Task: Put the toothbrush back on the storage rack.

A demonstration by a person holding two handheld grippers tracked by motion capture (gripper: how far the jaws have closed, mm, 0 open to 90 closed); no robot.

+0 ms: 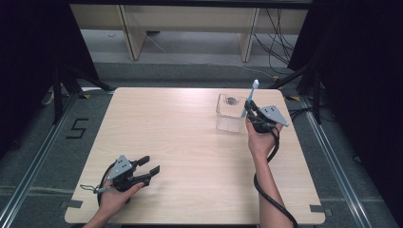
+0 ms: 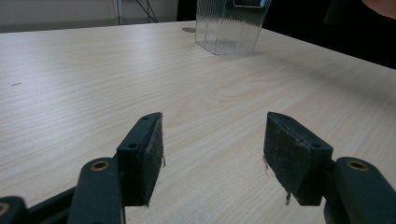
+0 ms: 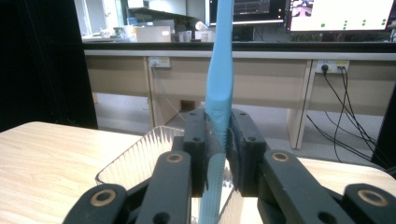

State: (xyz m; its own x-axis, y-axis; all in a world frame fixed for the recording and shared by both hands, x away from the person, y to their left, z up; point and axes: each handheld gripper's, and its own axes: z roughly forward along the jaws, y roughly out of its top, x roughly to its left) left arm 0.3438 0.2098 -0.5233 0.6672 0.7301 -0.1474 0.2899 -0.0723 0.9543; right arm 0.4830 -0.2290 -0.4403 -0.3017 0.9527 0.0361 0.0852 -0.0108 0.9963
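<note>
A light blue toothbrush [image 1: 251, 97] stands nearly upright, head up, with my right gripper [image 1: 253, 112] shut on its handle at the right rim of a clear ribbed plastic cup [image 1: 229, 113]. In the right gripper view the toothbrush [image 3: 219, 70] rises between the closed jaws of the right gripper [image 3: 218, 140], its lower end over the cup [image 3: 140, 156]. My left gripper [image 1: 148, 165] rests open near the table's front left, holding nothing. In the left gripper view the left gripper [image 2: 214, 154] has its jaws wide apart over bare wood, with the cup [image 2: 231, 23] far ahead.
The light wooden table [image 1: 180, 156] has open room across its middle and left. Black curtains flank both sides. Beyond the far edge are a wooden desk frame [image 1: 190, 28] and loose cables [image 1: 278, 42] on the floor.
</note>
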